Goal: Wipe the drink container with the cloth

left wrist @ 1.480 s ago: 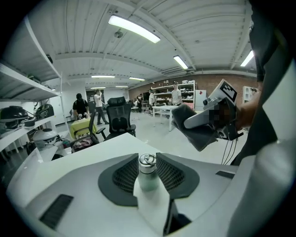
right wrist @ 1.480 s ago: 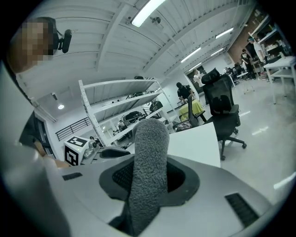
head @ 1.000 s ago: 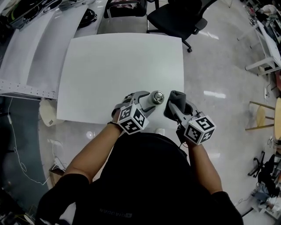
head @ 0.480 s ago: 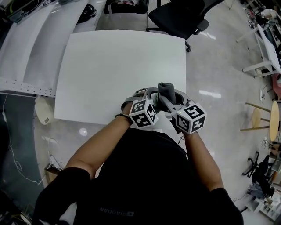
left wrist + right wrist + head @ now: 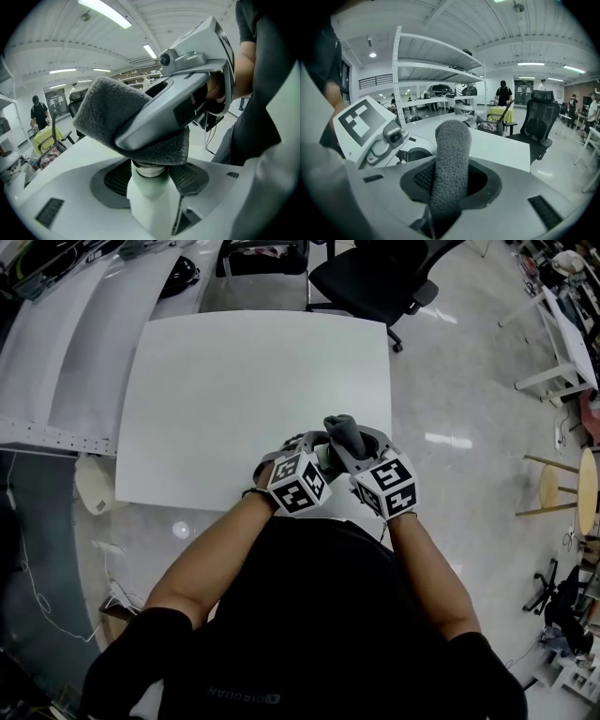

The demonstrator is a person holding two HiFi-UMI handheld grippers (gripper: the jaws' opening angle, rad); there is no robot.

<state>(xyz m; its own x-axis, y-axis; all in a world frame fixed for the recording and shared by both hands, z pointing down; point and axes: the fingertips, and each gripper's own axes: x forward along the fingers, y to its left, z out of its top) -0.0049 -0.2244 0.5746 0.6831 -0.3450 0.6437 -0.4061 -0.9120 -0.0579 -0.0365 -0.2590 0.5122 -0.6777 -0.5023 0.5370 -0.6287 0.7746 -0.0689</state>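
My left tongs are shut tight on the drink container, a small white bottle. They hold it by its body, just under the cap. My right tongs are pinched shut on the cloth, which is grey and fuzzy. In the left gripper view the cloth sits right on top of the bottle's cap, in the middle of the frame. I think the bottle is light and smooth, so it could slip or twist if I rub hard. Holding it low on the body feels like the best place, because that leaves the top free for wiping. The cloth is soft and floppy, so it should bend around the bottle easily. In the head view both tongs are at the lower middle, close to the near edge of the white bench. The bench has lots of bare room toward the upper left. A black chair stands past the far edge at the top, well away.
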